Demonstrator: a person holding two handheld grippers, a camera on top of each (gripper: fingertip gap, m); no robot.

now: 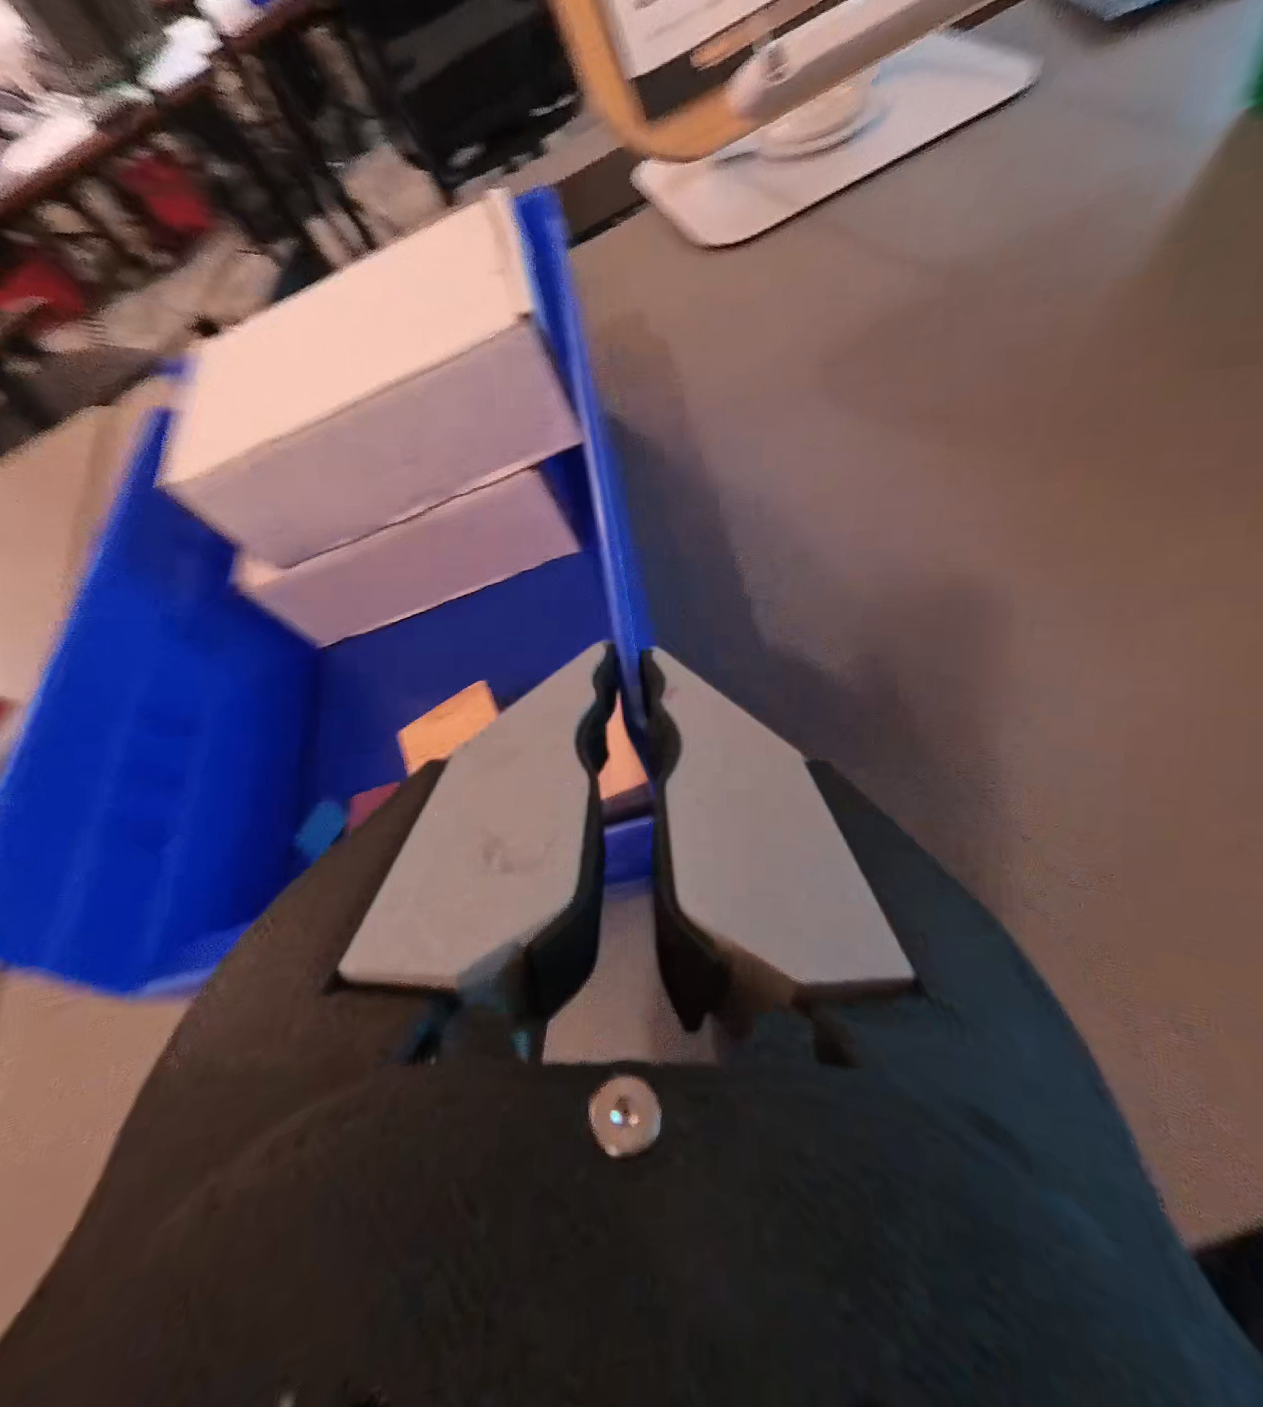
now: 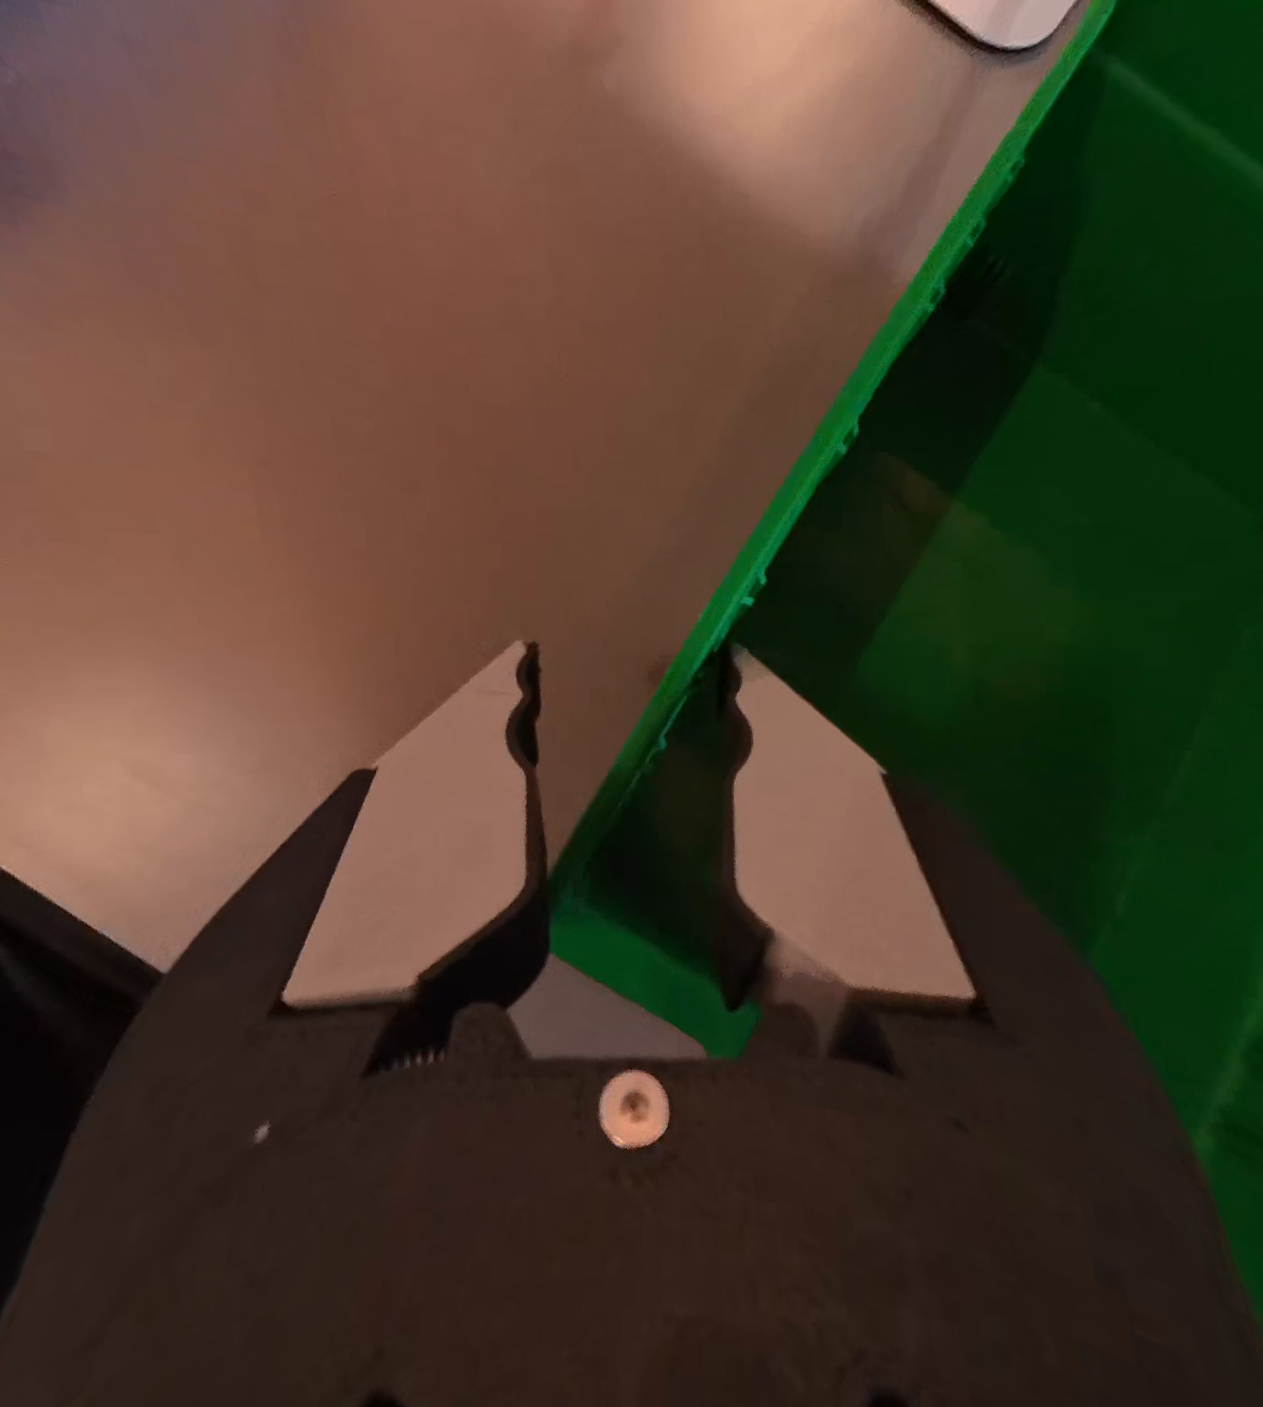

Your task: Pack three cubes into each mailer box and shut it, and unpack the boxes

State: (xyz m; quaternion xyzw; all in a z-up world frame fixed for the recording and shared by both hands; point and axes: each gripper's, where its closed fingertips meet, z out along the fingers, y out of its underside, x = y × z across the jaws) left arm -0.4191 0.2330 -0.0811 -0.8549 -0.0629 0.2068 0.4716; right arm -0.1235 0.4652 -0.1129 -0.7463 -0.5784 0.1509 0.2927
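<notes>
In the left wrist view my left gripper (image 1: 627, 685) is shut on the right wall of a blue bin (image 1: 575, 396). Two white mailer boxes (image 1: 377, 396) lie stacked and closed inside the bin. A wooden cube (image 1: 449, 723) and small purple and blue cubes (image 1: 324, 826) lie on the bin's floor near my fingers. In the right wrist view my right gripper (image 2: 632, 670) is open and straddles the left wall of a green bin (image 2: 880, 381). One finger is outside the wall, the other inside. The green bin looks empty where it shows.
A grey table (image 1: 994, 609) carries both bins. A white monitor base (image 1: 841, 152) with a curved wooden frame stands at the table's far edge. Dark shelving and clutter lie beyond the table on the left. The table's front edge (image 2: 42, 898) shows at the lower left. About 40 cm separates my left fingertips from my right.
</notes>
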